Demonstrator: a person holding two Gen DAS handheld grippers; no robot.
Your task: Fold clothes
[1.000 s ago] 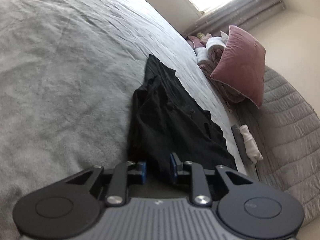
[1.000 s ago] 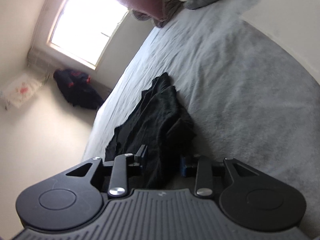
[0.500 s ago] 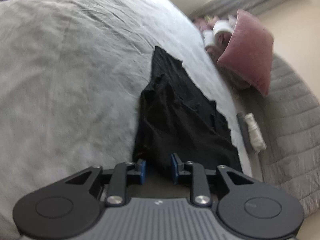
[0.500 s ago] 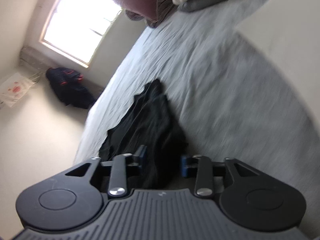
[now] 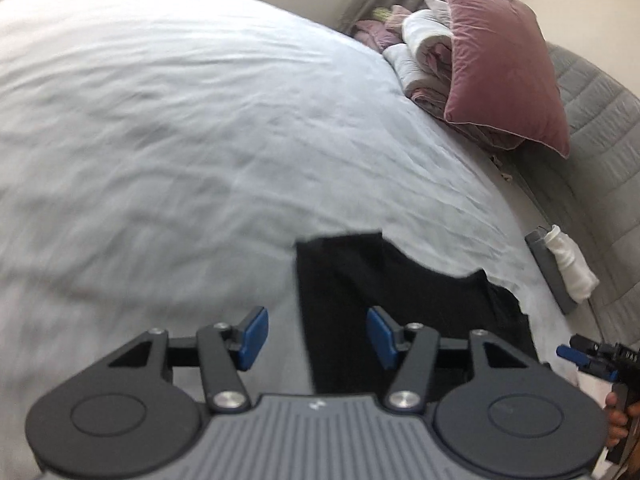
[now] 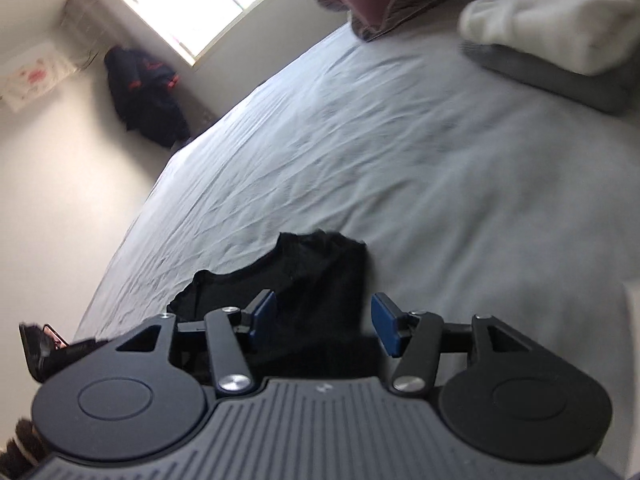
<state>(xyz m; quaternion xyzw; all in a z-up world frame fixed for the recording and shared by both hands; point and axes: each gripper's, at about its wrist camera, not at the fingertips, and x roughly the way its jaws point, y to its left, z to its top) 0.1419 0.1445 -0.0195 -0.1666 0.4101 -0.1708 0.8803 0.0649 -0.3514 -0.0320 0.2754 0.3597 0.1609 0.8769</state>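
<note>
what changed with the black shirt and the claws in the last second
Both claws let go: the left claw and right claw gripped the black shirt a second ago; now their jaws stand apart, the left opening further. The shirt, stretched long before, now lies shorter, doubled over. The pink pillow and bed stayed put.

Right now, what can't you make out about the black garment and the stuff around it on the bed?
- Black garment: its near end, hidden behind the gripper body in both wrist views.
- What kind of garment it is: too dark and blurred to tell.
- Bed sheet: motion-blurred in the right wrist view.
- White folded cloth: cut off by the top right edge in that view.
</note>
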